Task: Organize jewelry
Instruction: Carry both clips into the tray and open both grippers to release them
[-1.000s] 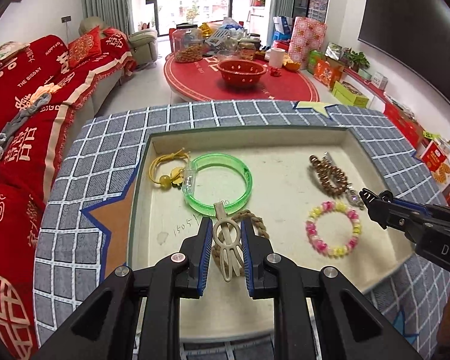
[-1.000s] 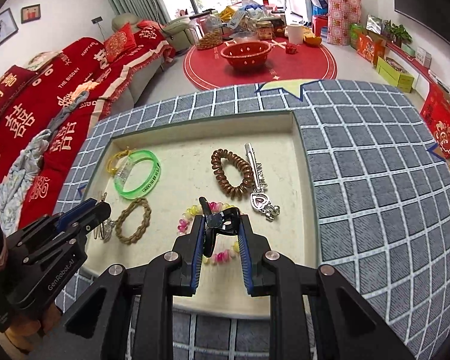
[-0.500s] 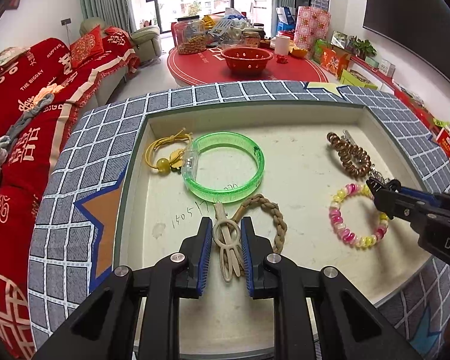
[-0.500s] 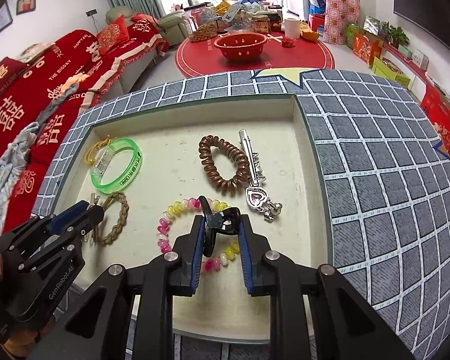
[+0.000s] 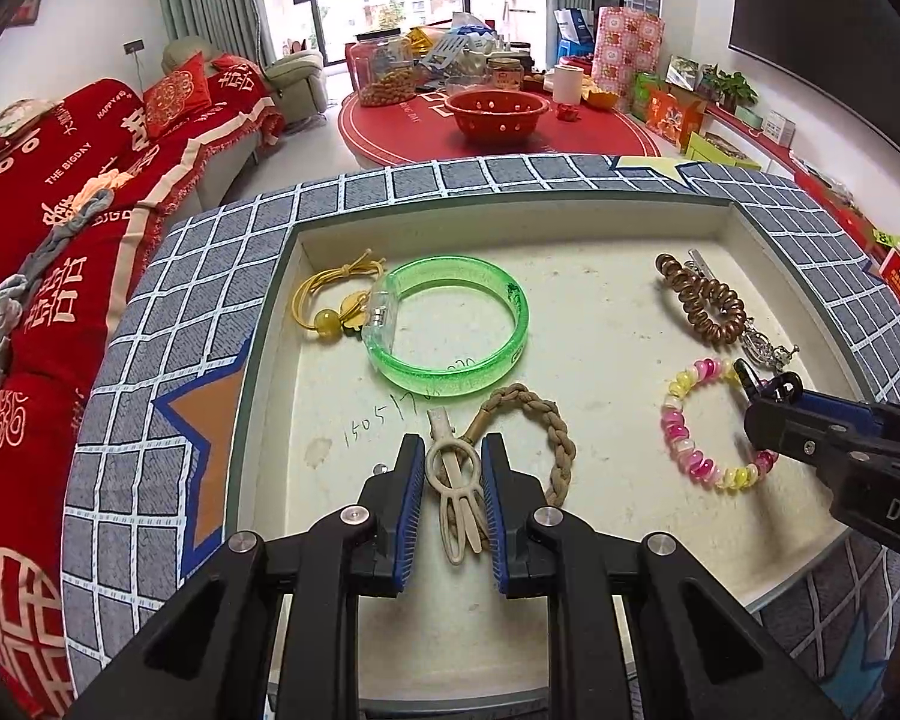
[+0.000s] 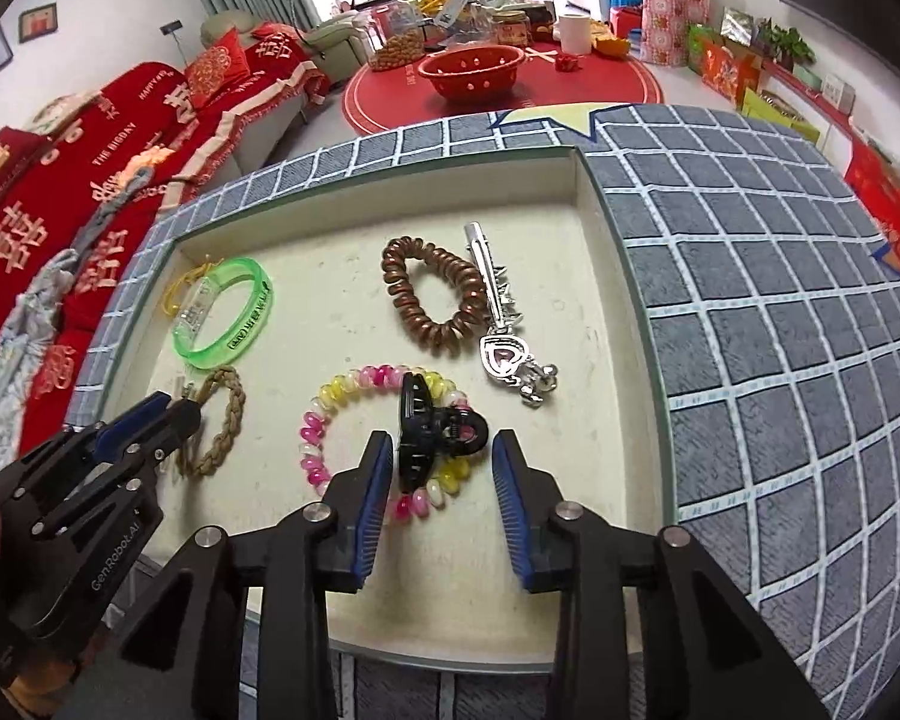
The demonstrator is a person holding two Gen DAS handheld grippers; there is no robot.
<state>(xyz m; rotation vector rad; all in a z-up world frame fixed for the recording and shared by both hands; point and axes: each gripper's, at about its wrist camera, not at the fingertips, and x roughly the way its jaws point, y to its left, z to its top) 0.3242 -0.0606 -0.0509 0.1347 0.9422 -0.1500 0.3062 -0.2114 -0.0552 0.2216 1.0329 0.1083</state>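
My left gripper (image 5: 452, 456) is shut on a beige hair clip (image 5: 450, 480), low over the cream tray (image 5: 510, 195) and just in front of a braided tan bracelet (image 5: 546, 426). My right gripper (image 6: 442, 441) has its jaws opening. Between them a black claw clip (image 6: 432, 429) lies on the pink and yellow bead bracelet (image 6: 330, 414), and the right pad stands clear of it. In the left wrist view the right gripper (image 5: 774, 408) hangs over the bead bracelet (image 5: 690, 438). The right wrist view shows the left gripper (image 6: 174, 414) by the braided bracelet (image 6: 222, 420).
The tray (image 6: 390, 192) also holds a green bangle (image 5: 450, 324), a yellow hair tie (image 5: 330, 300), a brown spiral hair tie (image 6: 432, 294) and a silver heart clip (image 6: 504, 324). It sits on a grey checked cloth (image 6: 780, 300). A red sofa (image 5: 60, 210) stands at the left.
The right jaws have spread and let go of the black claw clip, which now rests on the bead bracelet. The right gripper sank slightly. The left gripper still grips the beige clip.
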